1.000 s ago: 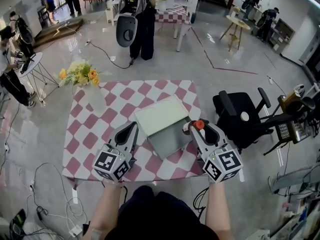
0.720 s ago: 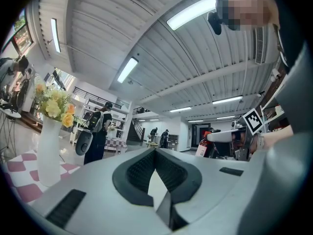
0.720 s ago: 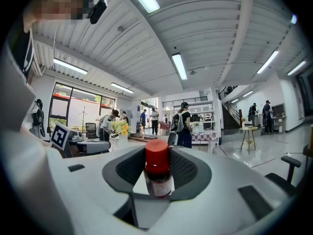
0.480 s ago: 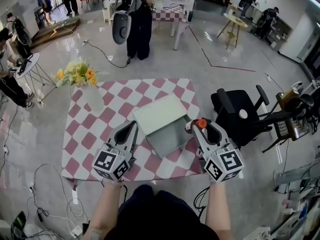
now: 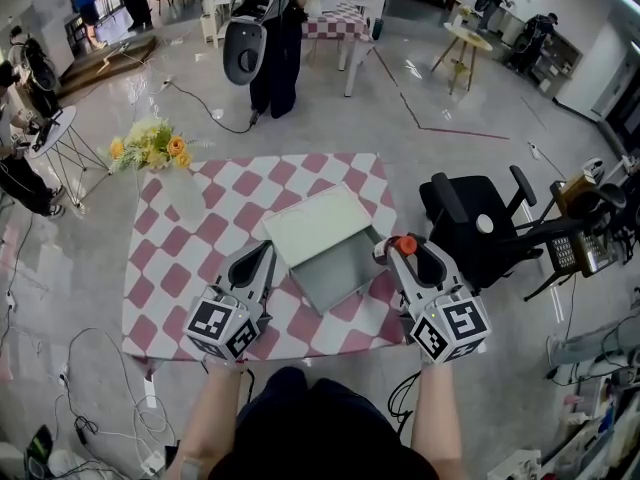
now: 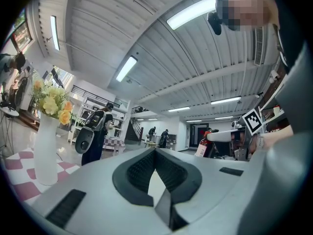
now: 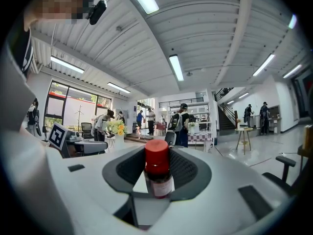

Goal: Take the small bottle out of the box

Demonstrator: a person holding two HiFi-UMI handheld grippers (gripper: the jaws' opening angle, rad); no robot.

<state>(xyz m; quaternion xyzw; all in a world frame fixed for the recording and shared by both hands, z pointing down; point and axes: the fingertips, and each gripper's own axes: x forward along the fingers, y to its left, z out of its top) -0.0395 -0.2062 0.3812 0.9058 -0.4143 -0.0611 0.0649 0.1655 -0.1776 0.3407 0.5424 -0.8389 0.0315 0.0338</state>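
Gripping small bottle (image 5: 404, 245) just beside box (image 5: 318, 228) edge.

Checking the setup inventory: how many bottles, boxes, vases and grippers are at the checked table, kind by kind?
small bottle: 1
box: 1
vase with flowers: 1
grippers: 2 (left gripper, right gripper)
Total: 5
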